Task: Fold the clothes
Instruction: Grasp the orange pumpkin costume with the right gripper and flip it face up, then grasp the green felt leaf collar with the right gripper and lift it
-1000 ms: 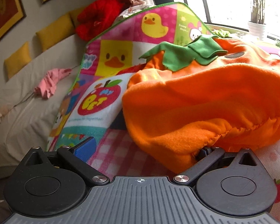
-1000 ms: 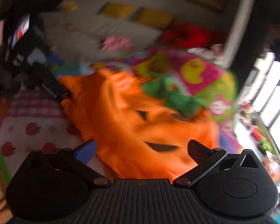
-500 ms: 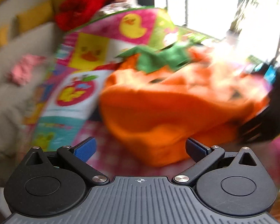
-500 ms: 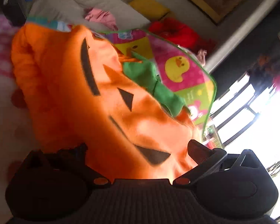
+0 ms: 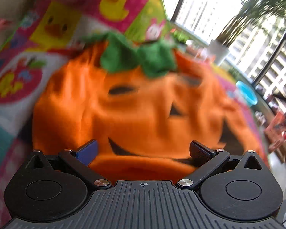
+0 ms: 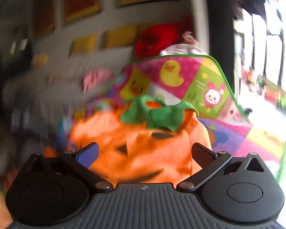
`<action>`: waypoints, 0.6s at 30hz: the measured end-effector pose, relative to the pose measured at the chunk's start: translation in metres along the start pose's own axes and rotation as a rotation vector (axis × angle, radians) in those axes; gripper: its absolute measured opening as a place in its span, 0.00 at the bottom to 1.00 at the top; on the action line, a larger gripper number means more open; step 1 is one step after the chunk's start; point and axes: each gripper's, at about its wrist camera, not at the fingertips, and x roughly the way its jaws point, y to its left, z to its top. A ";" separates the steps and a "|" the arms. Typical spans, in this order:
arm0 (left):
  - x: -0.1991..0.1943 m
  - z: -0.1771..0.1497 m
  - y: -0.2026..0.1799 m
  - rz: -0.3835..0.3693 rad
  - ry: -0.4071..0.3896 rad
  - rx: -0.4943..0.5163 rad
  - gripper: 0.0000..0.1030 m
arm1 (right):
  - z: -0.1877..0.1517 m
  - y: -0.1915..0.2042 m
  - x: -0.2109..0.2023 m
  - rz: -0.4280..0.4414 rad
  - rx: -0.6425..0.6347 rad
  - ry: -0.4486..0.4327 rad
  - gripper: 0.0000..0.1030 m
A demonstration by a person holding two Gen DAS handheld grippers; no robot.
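An orange fleece pumpkin costume [image 5: 139, 114] with a black face and a green leaf collar [image 5: 139, 57] lies spread on a colourful play mat [image 5: 53, 26]. My left gripper [image 5: 143, 150] hovers open over its lower edge, with nothing between its fingers. In the right wrist view the same costume [image 6: 143, 152] lies just ahead, collar [image 6: 158, 114] at the far side. My right gripper [image 6: 145, 152] is open above the near part, and it holds nothing. Both views are blurred by motion.
The mat's far edge [image 6: 215, 61] curls up against a pale sofa with yellow cushions [image 6: 122, 36] and a red garment [image 6: 158, 38]. A pink garment [image 6: 97, 78] lies on the sofa. Windows and a potted plant [image 5: 221, 51] stand to the right, a blue bowl [image 5: 247, 93] beside the mat.
My left gripper let go of the costume's edge and opened, then swung up to face its front. The right gripper swept across the costume, open all the while. The costume now lies face up.
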 end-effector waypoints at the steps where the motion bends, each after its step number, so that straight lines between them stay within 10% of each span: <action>1: 0.002 -0.004 0.001 0.006 0.004 0.004 1.00 | 0.006 -0.010 0.009 0.016 0.075 0.006 1.00; 10: -0.002 -0.015 -0.003 0.017 -0.039 0.047 1.00 | 0.002 -0.029 0.132 0.079 0.260 0.298 1.00; 18: -0.004 -0.011 0.000 -0.005 -0.051 0.028 1.00 | -0.009 -0.043 0.127 0.102 0.379 0.272 1.00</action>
